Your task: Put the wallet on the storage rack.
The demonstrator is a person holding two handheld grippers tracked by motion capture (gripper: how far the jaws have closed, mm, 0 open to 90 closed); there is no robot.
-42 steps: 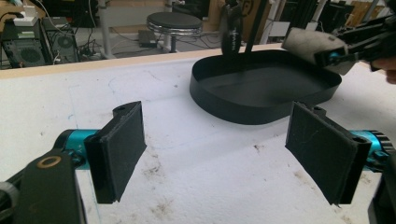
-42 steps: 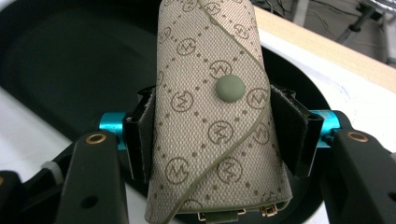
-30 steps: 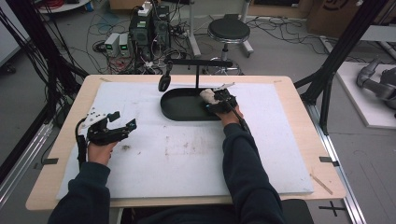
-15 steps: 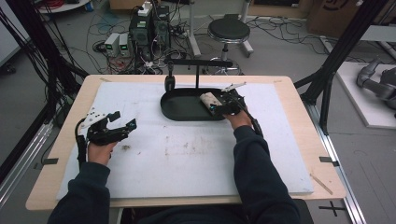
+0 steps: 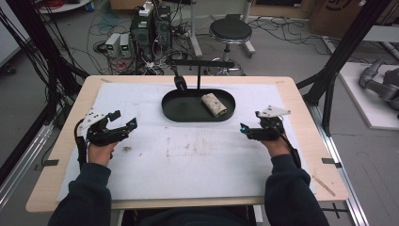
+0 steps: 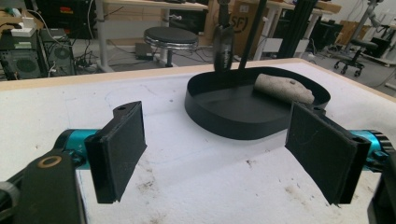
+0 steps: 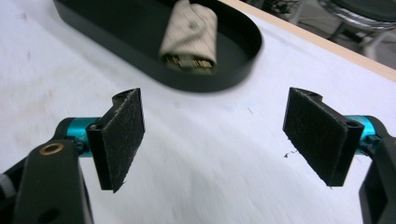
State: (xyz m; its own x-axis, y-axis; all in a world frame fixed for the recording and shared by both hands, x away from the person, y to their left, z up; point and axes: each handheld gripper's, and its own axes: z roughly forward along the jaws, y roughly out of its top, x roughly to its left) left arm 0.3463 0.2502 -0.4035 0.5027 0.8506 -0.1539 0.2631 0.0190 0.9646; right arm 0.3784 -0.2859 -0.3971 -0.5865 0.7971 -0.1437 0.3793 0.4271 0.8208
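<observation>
We take the black oval tray [image 5: 176,113] as our landmark; it sits toward the far middle of the white-covered counter [image 5: 197,160]. Inside the tray, toward its right end, lies a beige rolled wrap [image 5: 214,104], resting on the tray floor. At the tray's far rim a black stand [image 5: 200,70] rises, with a dark piece hanging from it over the tray's left part. Our left hand-held gripper [image 5: 126,126] is well to the left of the tray and nearer to us, its jaws spread wide with nothing between them. Our right hand-held gripper [image 5: 245,130] is to the right of the tray and nearer to us, likewise released and empty, over bare counter.
</observation>
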